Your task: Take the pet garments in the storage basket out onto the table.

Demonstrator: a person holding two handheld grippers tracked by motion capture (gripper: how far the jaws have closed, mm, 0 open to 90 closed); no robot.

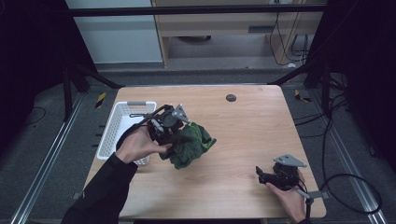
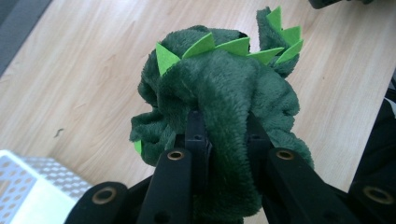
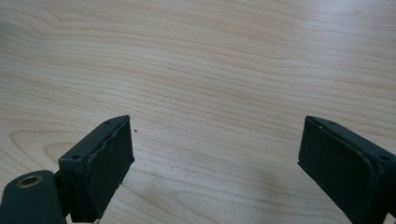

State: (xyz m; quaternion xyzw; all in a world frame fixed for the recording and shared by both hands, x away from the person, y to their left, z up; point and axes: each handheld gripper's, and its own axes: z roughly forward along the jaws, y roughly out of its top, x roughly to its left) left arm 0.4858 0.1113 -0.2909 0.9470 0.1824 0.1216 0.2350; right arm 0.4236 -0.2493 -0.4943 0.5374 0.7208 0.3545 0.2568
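A dark green plush toy [image 1: 189, 145] with bright green felt spikes hangs in my left gripper [image 1: 176, 139], just right of the white basket [image 1: 122, 122]. In the left gripper view the jaws are shut on a fold of the plush toy [image 2: 224, 93], and its spiked ridge runs across the top. The toy is lifted a little above the wooden table [image 1: 243, 140]. My right gripper [image 1: 261, 175] rests low near the table's front right, held by a hand. In the right gripper view my right gripper [image 3: 215, 149] stands wide open over bare wood.
The white perforated basket [image 2: 28, 186] sits at the table's left edge. A small round dark hole [image 1: 230, 97] lies near the table's far edge. Cables trail over the floor to the right of the table.
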